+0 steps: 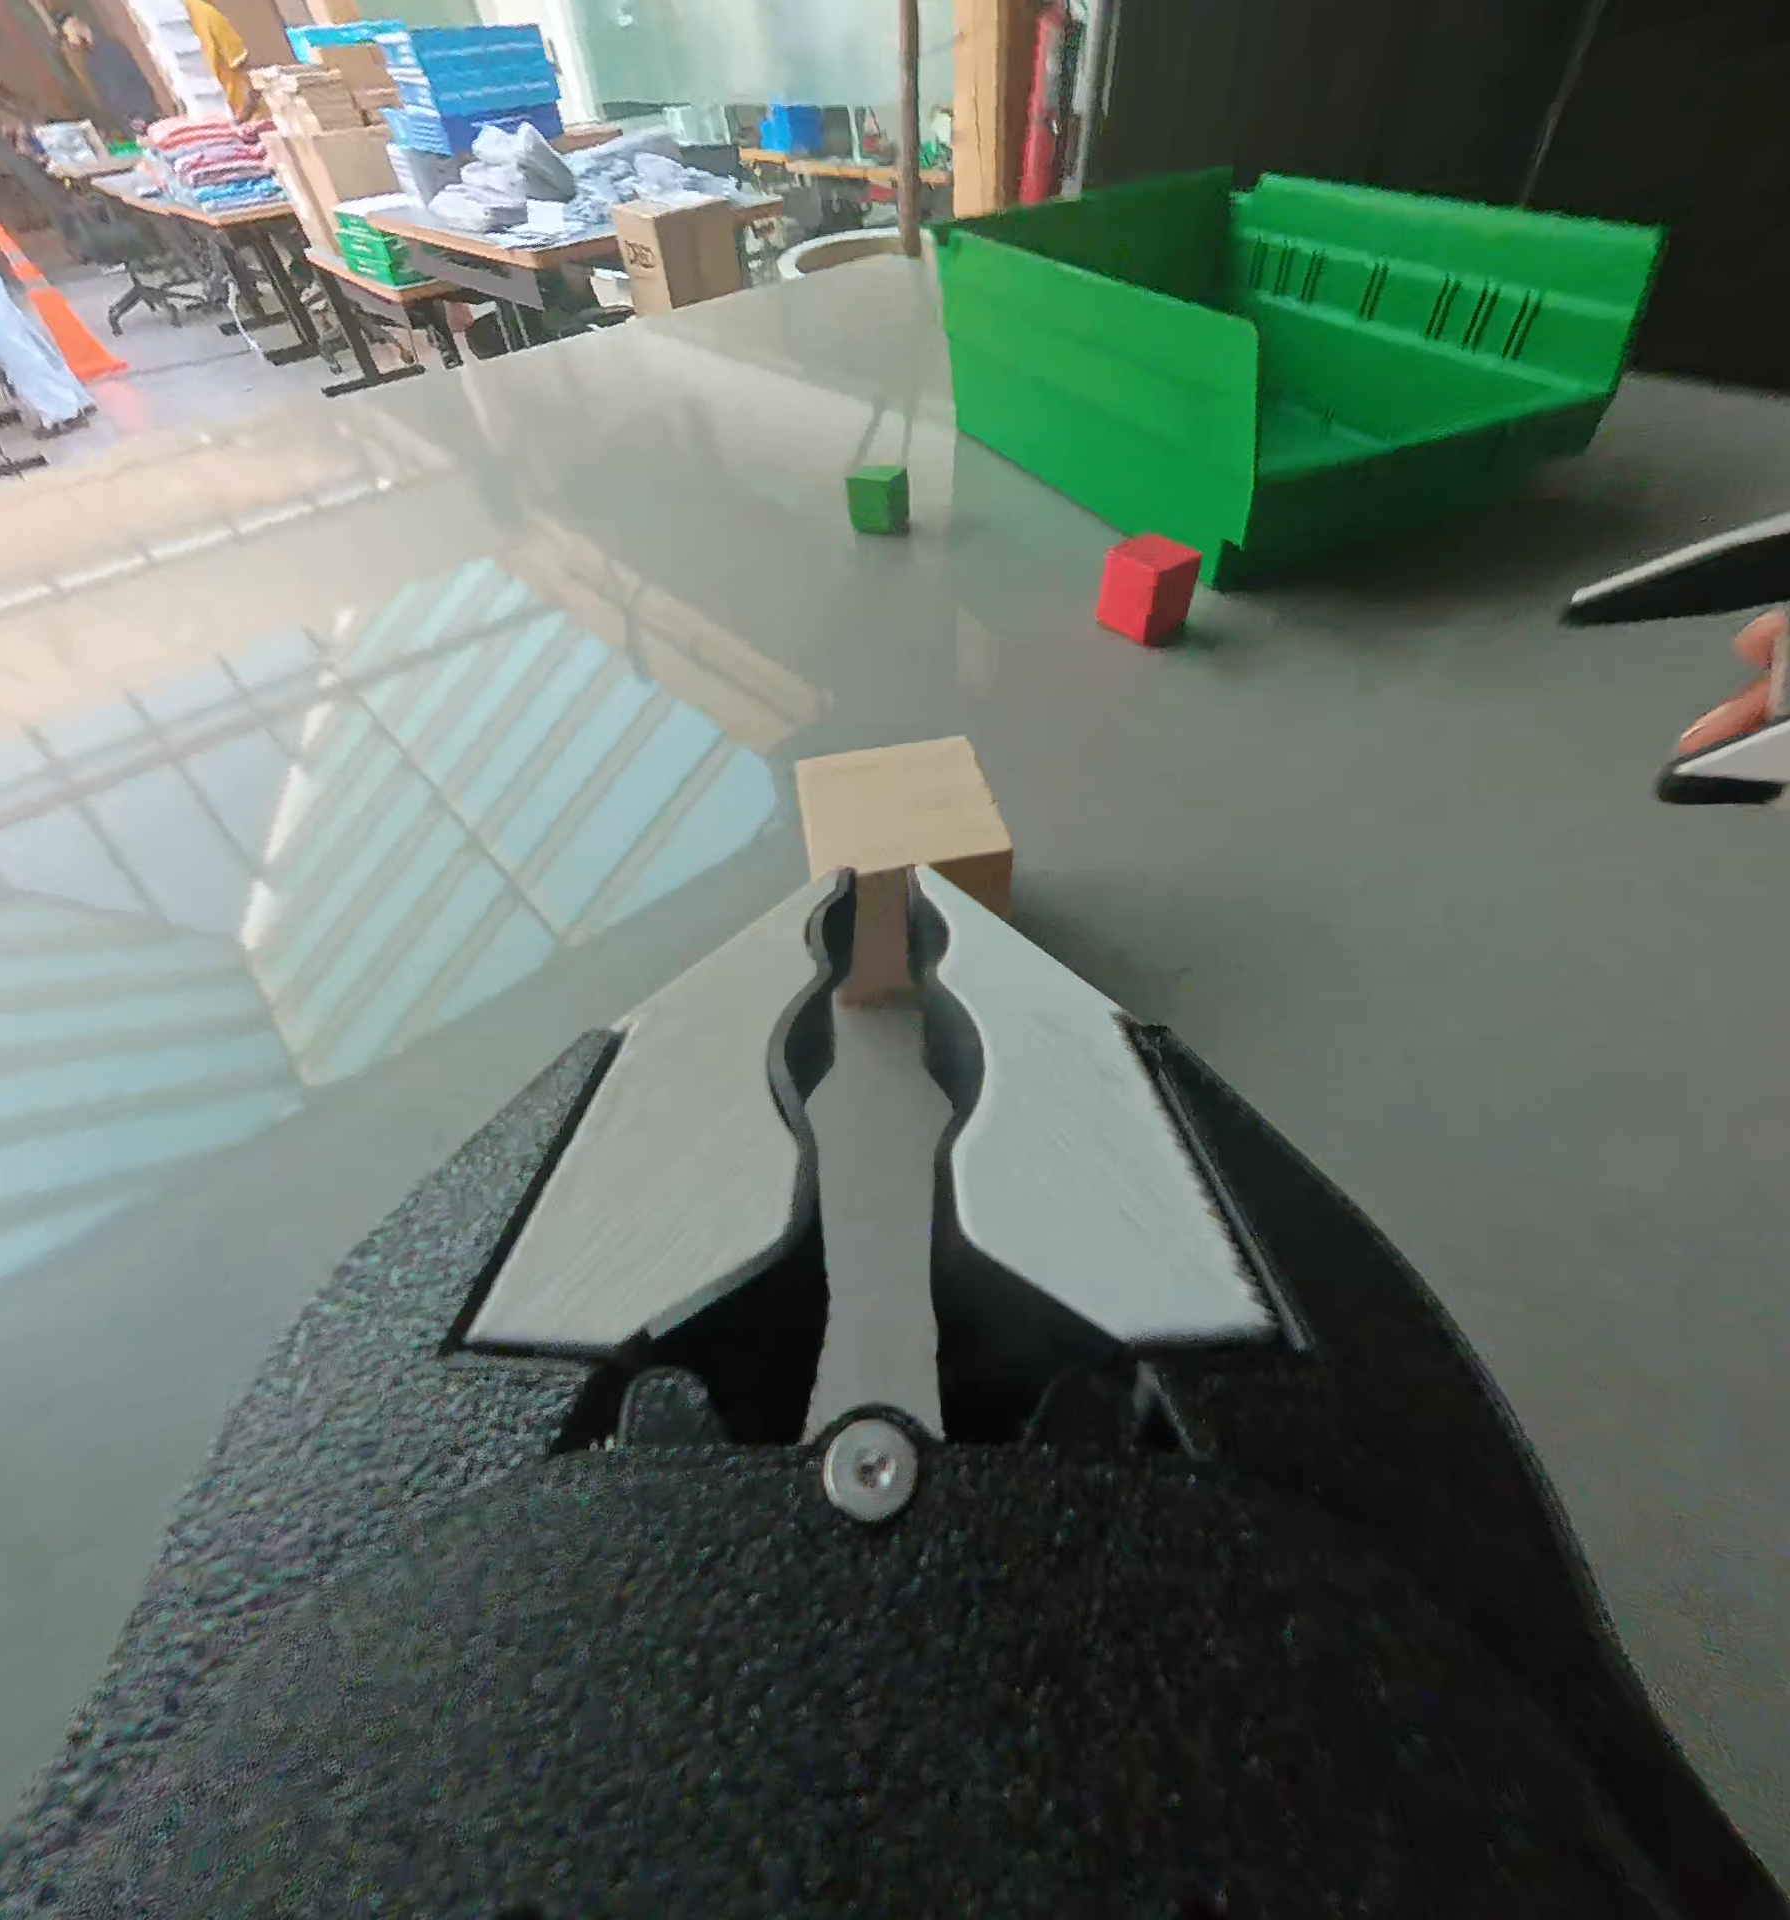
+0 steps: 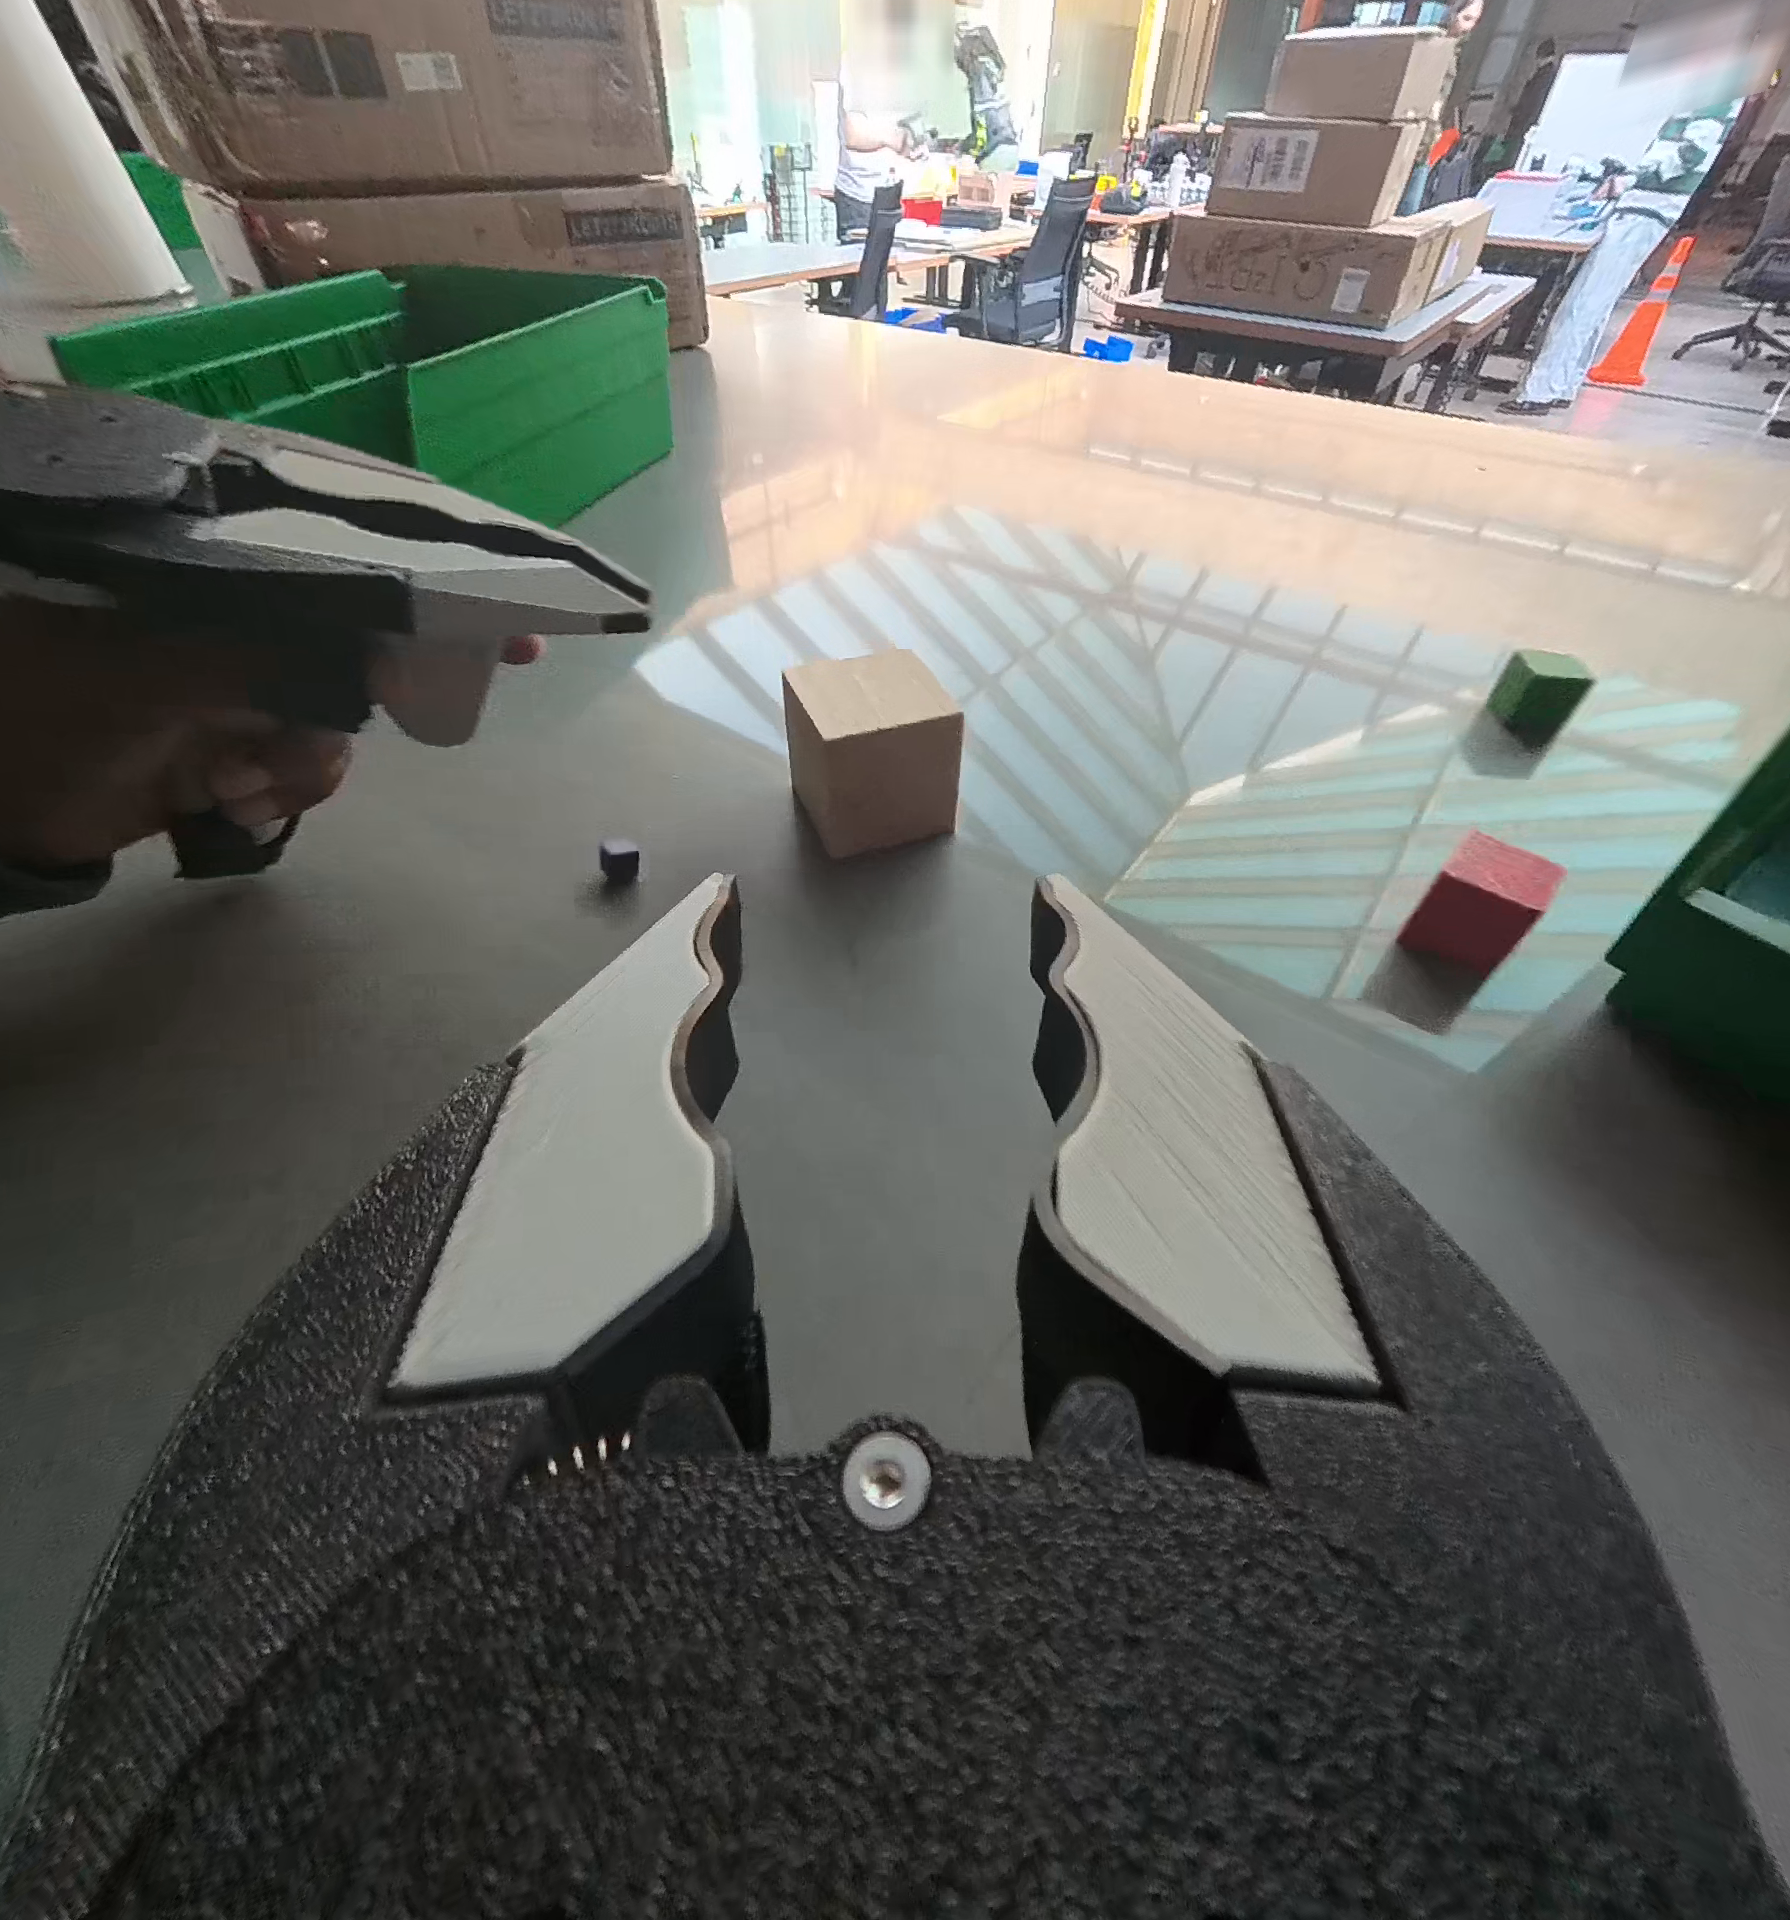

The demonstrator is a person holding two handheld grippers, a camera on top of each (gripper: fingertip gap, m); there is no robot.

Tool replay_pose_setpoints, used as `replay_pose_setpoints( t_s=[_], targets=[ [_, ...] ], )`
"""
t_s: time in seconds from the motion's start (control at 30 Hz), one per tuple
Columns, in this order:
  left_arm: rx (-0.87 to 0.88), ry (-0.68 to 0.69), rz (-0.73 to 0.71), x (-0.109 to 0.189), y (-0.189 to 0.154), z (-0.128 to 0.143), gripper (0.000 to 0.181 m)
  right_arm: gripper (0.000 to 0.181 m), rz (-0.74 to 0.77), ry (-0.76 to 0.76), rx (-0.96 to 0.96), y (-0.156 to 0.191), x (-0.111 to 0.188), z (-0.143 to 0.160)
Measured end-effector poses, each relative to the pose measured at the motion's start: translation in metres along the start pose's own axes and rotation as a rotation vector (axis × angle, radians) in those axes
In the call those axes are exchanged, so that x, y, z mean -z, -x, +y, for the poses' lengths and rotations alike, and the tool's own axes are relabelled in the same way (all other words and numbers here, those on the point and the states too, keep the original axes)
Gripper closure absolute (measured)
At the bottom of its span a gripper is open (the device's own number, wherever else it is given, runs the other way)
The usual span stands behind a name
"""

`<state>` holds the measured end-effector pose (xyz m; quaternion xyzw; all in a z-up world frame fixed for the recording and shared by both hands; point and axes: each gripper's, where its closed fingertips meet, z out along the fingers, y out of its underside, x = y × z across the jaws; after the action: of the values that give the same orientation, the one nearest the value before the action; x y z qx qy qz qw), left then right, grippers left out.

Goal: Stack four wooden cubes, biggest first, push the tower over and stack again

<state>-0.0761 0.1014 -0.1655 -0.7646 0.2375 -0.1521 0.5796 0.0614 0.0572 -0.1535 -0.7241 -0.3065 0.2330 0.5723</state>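
A plain wooden cube [image 1: 901, 821] [image 2: 870, 748] stands on the glossy grey table [image 1: 455, 1039]. My left gripper [image 1: 883, 888] is shut and empty, its tips just short of the cube. In the right wrist view the left gripper [image 2: 626, 615] hovers above and to the left of the cube. My right gripper [image 2: 886, 894] is open and empty, low over the table, with the cube a short way ahead of its gap. It also shows at the right edge of the left wrist view [image 1: 1618, 707], open.
A red cube [image 1: 1145, 597] [image 2: 1483, 899] and a green cube [image 1: 878, 499] [image 2: 1540, 694] lie near a green bin [image 1: 1099, 384] [image 2: 1743, 935]. A tiny dark blue cube [image 2: 619, 858] lies left of my right gripper. A second green bin [image 2: 517, 395] and cardboard boxes [image 2: 434, 94] stand behind. About 15 cm separates my left fingertips from my right.
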Motion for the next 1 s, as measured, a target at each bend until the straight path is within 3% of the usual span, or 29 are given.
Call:
replay_pose_setpoints(
  t_s=[0.17,0.43,1.0],
  targets=[
    [0.169,-0.062,-0.028,0.045,0.019,0.010,0.143,0.125,-0.044,0.014,0.019,0.010,-0.011,-0.002],
    [0.214,-0.078,-0.117,0.088,0.035,0.021,0.107,0.124,-0.110,0.049,0.055,0.036,-0.030,-0.003],
    [0.176,-0.049,-0.121,0.093,0.031,0.028,0.111,0.122,-0.086,0.126,0.041,0.046,-0.029,0.023]
  ],
)
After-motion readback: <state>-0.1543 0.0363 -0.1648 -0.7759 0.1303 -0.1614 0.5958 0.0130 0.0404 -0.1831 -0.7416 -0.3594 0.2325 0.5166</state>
